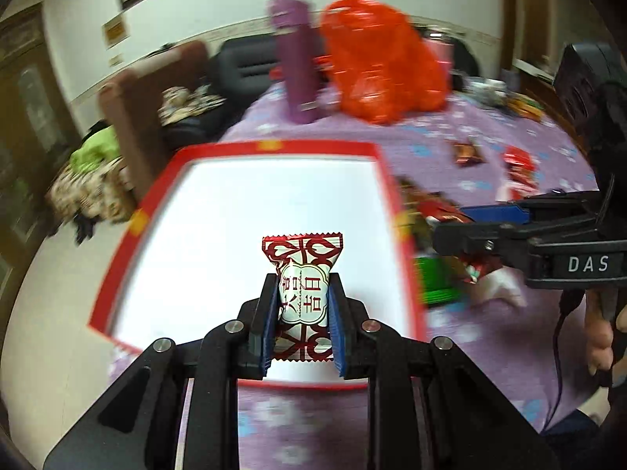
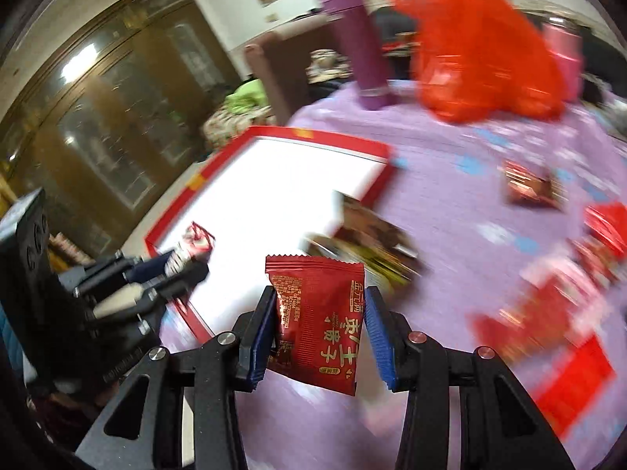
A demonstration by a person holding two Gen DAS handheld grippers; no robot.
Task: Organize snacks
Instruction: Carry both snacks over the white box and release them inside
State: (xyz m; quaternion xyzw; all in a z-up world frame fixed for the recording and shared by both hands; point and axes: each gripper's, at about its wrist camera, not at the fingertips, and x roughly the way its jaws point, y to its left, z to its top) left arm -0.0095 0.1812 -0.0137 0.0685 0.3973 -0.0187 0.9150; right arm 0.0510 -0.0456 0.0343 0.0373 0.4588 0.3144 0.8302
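My left gripper point(image 1: 301, 293) is shut on a red-and-white wrapped candy point(image 1: 301, 290) and holds it above the white inside of the red-rimmed box point(image 1: 250, 203). It also shows in the right wrist view point(image 2: 184, 262) with the candy point(image 2: 196, 241) over the box point(image 2: 282, 180). My right gripper point(image 2: 319, 309) is shut on a dark red snack packet point(image 2: 317, 317) above the purple tablecloth, just right of the box's near corner. It shows in the left wrist view point(image 1: 450, 235) beside the box's right rim, over a pile of snacks point(image 1: 443, 258).
A purple bottle point(image 1: 296, 62) and a red plastic bag point(image 1: 384, 58) stand at the back of the table. Several loose snack packets point(image 2: 529, 188) lie on the purple flowered cloth point(image 2: 450, 164) at the right. A brown chair point(image 1: 133, 117) stands left of the table.
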